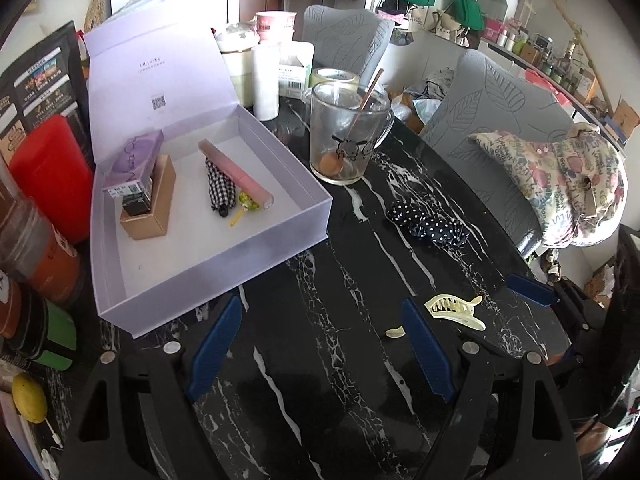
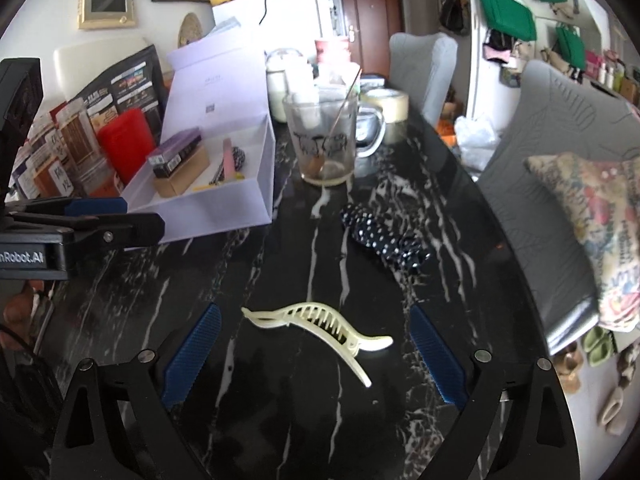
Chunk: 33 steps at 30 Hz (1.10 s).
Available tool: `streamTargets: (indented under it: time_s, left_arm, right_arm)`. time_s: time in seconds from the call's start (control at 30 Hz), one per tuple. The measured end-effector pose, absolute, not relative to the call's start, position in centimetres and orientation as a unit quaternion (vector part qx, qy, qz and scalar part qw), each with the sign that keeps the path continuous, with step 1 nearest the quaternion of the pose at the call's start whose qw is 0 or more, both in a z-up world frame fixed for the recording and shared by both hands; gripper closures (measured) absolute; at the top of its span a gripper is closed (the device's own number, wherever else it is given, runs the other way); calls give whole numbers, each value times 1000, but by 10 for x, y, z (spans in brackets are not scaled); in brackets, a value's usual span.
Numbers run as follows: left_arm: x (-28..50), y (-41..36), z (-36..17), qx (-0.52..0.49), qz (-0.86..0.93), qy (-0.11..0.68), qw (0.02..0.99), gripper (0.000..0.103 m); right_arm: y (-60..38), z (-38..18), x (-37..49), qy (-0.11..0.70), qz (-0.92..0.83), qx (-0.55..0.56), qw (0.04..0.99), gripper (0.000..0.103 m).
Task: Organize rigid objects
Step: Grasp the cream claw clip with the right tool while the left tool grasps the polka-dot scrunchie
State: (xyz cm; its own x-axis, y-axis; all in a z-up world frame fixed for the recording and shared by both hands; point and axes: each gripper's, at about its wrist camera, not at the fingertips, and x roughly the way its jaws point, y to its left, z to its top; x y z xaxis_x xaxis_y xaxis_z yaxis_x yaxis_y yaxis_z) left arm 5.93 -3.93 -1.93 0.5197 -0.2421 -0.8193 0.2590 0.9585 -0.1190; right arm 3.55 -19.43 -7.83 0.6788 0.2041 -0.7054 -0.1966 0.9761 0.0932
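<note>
A black marble-patterned table [image 2: 280, 420] is being viewed from both wrist cameras. In the right wrist view, the right gripper [image 2: 316, 354] is being held with its blue-padded jaws spread wide, nothing pressed between them; a pale yellow hair clip [image 2: 320, 328] is lying flat on the table in the lower centre of the frame, between the two fingers but touched by neither. In the left wrist view, the left gripper [image 1: 320, 344] is likewise being held open over bare tabletop at lower centre, empty; the same clip is seen just right of its right finger. A lilac box [image 1: 208, 216] with its lid raised is being seen at centre left of that frame, holding a brown carton [image 1: 150, 204], a pink stick [image 1: 236, 172] and a checked fabric piece [image 1: 218, 190]. A glass mug [image 1: 348, 132] with a spoon is standing just right of the box. A dotted dark scrunchie [image 1: 428, 226] is lying on the table between mug and clip.
</note>
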Motion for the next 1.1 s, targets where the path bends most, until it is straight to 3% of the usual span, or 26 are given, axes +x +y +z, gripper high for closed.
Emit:
streamTargets:
  time_s: [0.3, 0.5, 0.57, 0.67, 1.1]
  left_arm:
    - [71, -51, -35, 7, -149, 483, 863, 21]
    - [80, -59, -42, 9, -145, 495, 857, 21]
    - [84, -61, -42, 6, -144, 497, 856, 21]
    - [87, -67, -42, 9, -140, 495, 858, 21]
    - [108, -137, -60, 23, -185, 498, 847, 21]
  right_arm:
    - [-194, -106, 57, 405, 152, -33, 901, 8]
    - [-193, -117, 71, 423, 178, -51, 887, 41]
    - [-193, -118, 72, 423, 187, -54, 885, 58]
    - [-196, -117, 69, 422, 184, -60, 886, 68]
    - [-272, -114, 46, 420, 67, -4, 905, 71]
